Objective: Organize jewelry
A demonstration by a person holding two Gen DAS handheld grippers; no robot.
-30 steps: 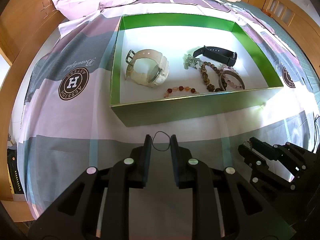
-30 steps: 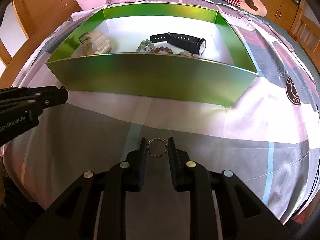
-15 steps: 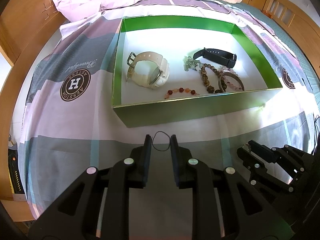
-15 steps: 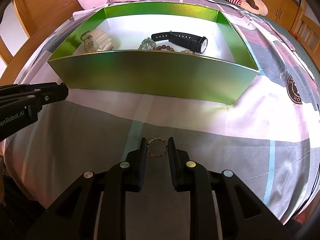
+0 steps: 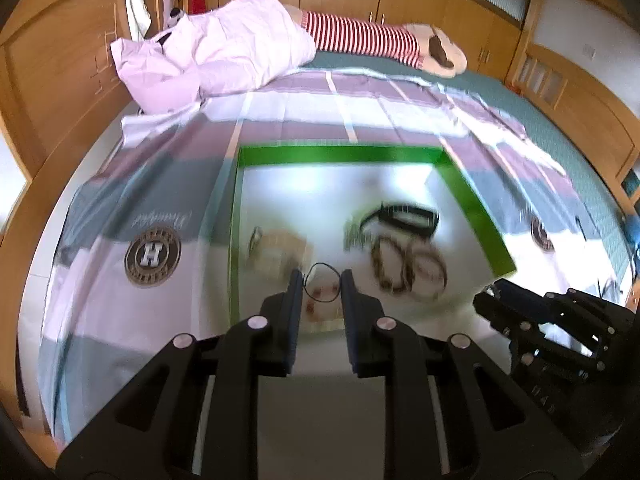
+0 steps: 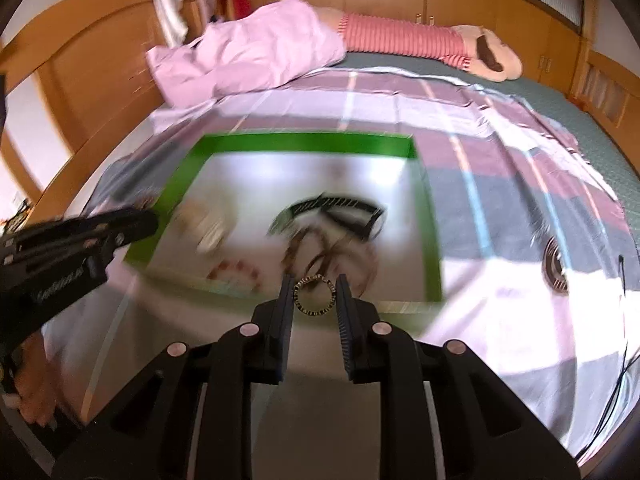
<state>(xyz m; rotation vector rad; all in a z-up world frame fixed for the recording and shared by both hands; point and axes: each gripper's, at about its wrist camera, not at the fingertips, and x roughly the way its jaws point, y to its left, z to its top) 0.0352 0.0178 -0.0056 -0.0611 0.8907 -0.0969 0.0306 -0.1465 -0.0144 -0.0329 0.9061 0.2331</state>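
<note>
1. Left wrist view: the left gripper (image 5: 322, 286) pinches a thin black loop (image 5: 322, 282) between its fingertips, held above the near edge of the green box (image 5: 340, 154).
2. Right wrist view: the right gripper (image 6: 314, 295) clamps a small beaded ring (image 6: 314, 295) between its ridged pads, over the box's near wall.
3. Inside the white-floored box, blurred, lie a black watch (image 6: 340, 210), a cream watch (image 5: 278, 248), brown bead bracelets (image 5: 386, 264) and a red bead strand (image 6: 234, 272).
4. The box sits on a plaid bedsheet (image 5: 168, 184); a pink pillow (image 5: 216, 56) lies beyond.
</note>
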